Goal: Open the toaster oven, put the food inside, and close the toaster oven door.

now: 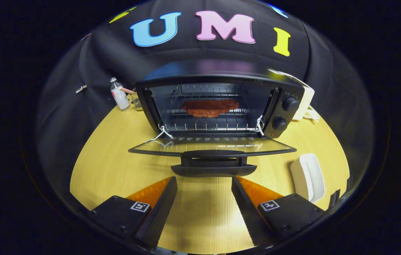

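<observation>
- The black toaster oven (218, 102) with two round knobs sits in the upper middle of the frame, at the far side of the pale wooden table (115, 170). Its mouth faces the gripper, which suits a straight reach from the front.
- Its glass door (211, 146) is dropped flat and level, with the black bar handle (213, 164) at the near lip, in the middle of the frame. Thin wire hinge links at both lower corners hold the door in that position.
- The flat reddish-brown slab of food (210, 107) lies on the wire rack (207, 122) inside the cavity, about centred. The loading step looks done; only the door is left to close, I judge.
- The gripper (204, 184) is at the lower middle of the frame with its fingers spread wide and nothing between them. The tips are just short of the handle and not touching it, probably placed to lift it from below.
- A white oblong dish (308, 177) lies at lower right, beside the right finger.
- A small clear bottle with a pale label (119, 95) stands at upper left; its label is too small to read.
- No brand can be read on the oven. The square coded markers on the fingers carry no words.
</observation>
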The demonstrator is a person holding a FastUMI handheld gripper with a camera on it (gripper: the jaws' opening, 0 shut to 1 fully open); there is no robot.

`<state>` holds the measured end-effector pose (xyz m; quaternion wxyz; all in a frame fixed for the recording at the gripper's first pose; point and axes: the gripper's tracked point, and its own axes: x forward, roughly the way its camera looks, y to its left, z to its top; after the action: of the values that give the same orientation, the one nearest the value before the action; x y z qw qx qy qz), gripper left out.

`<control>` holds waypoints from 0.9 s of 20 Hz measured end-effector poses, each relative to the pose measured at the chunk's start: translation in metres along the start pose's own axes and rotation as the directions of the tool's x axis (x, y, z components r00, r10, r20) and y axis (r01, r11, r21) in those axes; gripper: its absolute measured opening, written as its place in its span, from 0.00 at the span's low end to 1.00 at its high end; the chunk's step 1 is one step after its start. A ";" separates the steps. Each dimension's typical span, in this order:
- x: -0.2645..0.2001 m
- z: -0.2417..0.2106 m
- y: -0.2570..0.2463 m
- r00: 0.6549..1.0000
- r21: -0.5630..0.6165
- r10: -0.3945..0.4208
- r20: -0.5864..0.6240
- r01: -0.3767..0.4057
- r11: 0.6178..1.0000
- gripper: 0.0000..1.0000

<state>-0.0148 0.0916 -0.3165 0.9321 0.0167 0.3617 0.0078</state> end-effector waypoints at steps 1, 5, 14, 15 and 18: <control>-0.003 0.009 0.000 1.000 -0.017 0.000 0.027 0.001 1.000 0.96; -0.008 0.041 0.000 0.996 -0.052 0.009 0.089 -0.005 0.999 0.96; 0.000 0.100 -0.012 0.986 -0.070 0.012 0.166 -0.001 0.998 0.97; -0.002 0.100 -0.011 0.985 -0.068 0.014 0.170 -0.003 0.998 0.97; -0.021 0.100 -0.014 0.979 -0.072 0.032 0.199 -0.018 0.997 0.97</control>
<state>0.0371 0.0745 -0.2294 0.9636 -0.0104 0.2652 0.0304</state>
